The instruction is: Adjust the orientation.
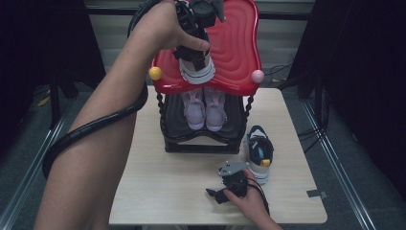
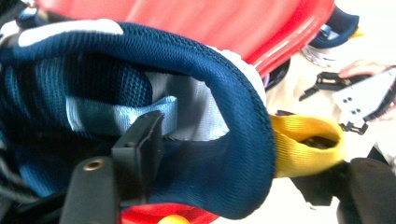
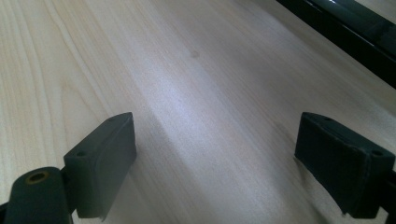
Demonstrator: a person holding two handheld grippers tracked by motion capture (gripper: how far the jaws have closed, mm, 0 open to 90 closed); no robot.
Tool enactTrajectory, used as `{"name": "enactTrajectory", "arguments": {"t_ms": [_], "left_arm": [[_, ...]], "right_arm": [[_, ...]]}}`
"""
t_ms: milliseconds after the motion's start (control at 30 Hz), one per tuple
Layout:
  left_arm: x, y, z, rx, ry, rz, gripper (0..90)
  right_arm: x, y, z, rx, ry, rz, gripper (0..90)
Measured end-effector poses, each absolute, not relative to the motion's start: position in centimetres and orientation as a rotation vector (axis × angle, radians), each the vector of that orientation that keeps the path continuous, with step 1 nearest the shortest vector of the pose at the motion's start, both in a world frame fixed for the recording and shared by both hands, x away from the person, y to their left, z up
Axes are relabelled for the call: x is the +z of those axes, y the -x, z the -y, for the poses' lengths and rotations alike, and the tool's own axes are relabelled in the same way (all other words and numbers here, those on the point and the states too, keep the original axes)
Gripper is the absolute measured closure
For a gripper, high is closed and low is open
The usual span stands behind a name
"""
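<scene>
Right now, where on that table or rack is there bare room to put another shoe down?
The table is bare at its front left, between the rack and the near edge. The red top shelf has room to the right of the navy shoe. The lower shelf is crowded by the pink pair; the table's right holds a second navy shoe.

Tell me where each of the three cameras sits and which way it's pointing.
High view: above the table, looking forward and down; both forearms, left gripper at the navy sneaker on the red shelf.
Left gripper view: along its jaws into that sneaker's collar.
Right gripper view: along its jaws, wide apart over bare tabletop.
Shared: the sneaker and the red shelf.
</scene>
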State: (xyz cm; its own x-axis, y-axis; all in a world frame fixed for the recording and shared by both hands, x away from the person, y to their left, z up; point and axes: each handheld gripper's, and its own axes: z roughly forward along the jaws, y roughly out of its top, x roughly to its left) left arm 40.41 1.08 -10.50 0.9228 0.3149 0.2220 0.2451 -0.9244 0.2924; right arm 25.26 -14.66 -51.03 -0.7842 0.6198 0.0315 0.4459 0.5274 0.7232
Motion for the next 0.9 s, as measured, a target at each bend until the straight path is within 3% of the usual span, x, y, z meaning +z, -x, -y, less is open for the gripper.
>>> {"name": "enactTrajectory", "arguments": {"t_ms": [900], "left_arm": [[-9.95, -40.04, -1.47, 0.441, -2.823, -0.387, 30.4]], "right_arm": [[-51.05, -25.27, 14.64, 1.109, -0.901, -2.539, 11.9]]}}
